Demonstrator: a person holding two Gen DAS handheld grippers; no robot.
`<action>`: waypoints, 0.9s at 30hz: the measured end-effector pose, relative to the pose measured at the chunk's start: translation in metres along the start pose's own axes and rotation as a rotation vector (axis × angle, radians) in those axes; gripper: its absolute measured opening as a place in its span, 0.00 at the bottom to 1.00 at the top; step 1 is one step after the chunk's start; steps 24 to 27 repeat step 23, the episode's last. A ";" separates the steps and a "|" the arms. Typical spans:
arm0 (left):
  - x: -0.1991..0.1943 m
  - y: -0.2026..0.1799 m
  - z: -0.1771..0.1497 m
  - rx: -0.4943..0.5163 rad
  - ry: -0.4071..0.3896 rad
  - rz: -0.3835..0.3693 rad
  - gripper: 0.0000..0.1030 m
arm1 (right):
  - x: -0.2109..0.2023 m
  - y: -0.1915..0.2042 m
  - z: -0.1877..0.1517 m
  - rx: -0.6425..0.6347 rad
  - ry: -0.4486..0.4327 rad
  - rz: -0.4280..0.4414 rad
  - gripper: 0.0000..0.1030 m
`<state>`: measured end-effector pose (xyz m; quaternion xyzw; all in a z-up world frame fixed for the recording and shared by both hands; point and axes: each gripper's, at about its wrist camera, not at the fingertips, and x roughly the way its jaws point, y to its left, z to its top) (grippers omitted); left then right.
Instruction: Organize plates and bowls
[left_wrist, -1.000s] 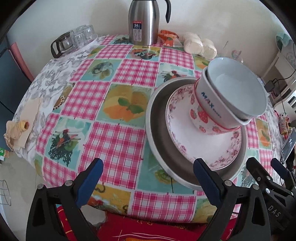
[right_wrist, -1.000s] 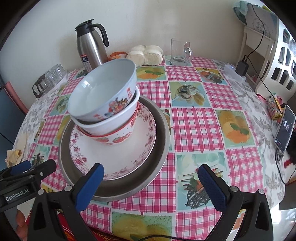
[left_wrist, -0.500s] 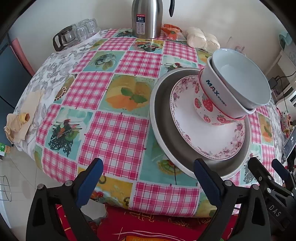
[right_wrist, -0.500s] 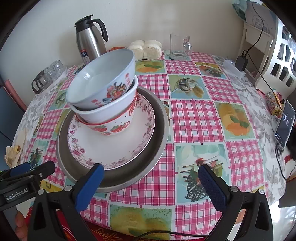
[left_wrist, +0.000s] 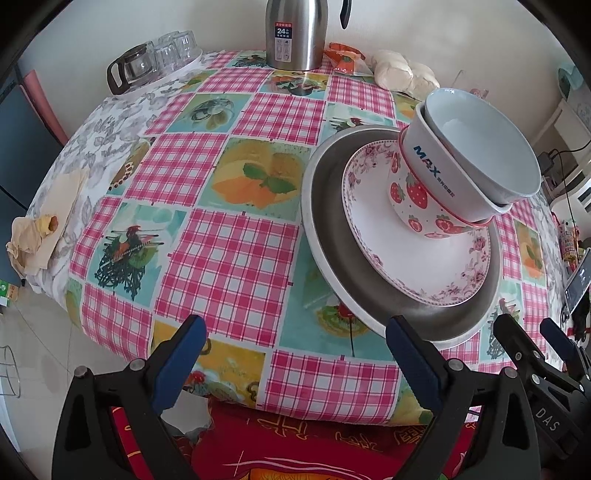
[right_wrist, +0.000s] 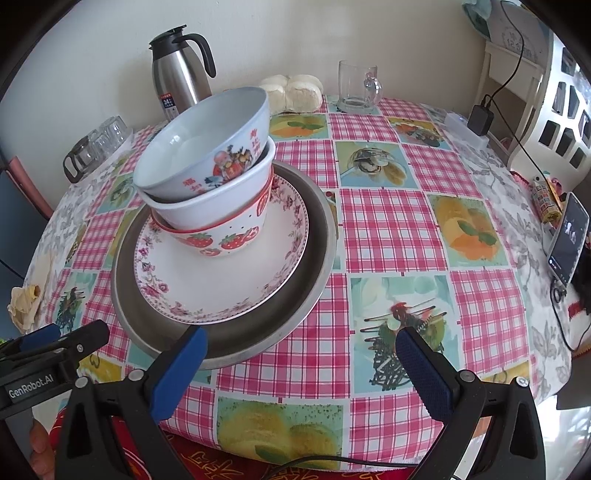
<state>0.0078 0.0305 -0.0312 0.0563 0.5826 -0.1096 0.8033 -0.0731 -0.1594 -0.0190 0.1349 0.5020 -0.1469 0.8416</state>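
A round counter (left_wrist: 236, 258) covered in a pink-checked fruit-print cloth carries one stack of tableware. At the bottom sits a wide metal pan (right_wrist: 314, 236), with a floral-rimmed plate (right_wrist: 221, 280) lying inside it. On the plate stands a strawberry-patterned bowl (right_wrist: 236, 236), which holds a white bowl (left_wrist: 436, 173) printed with "MAX", and in that rests a pale blue bowl (right_wrist: 207, 144) with a painted figure, tilted toward the left of the right wrist view.

The left gripper (left_wrist: 295, 358) hangs at the near edge of the counter with its blue-padded fingers spread wide, holding nothing; its right finger overlaps the pan's near rim in the picture, though contact cannot be judged. The right gripper (right_wrist: 301, 363) is likewise spread and empty, its left finger in front of the pan's near rim.

At the far side stand a steel thermos jug (right_wrist: 177, 85), steamed buns (right_wrist: 291, 94), a glass mug (right_wrist: 358, 86), and a cluster of glass cups (left_wrist: 159, 59). A phone (right_wrist: 567, 240) lies at the counter's right edge.
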 end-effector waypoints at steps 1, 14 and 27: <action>0.000 0.000 0.000 0.000 0.001 0.000 0.95 | 0.000 0.000 -0.001 0.001 0.000 -0.001 1.00; 0.002 0.005 -0.002 -0.026 0.006 0.008 0.95 | 0.002 -0.003 -0.003 0.015 0.009 -0.001 1.00; 0.003 0.010 -0.001 -0.050 0.008 0.008 0.95 | 0.003 -0.004 -0.002 0.024 0.013 -0.001 1.00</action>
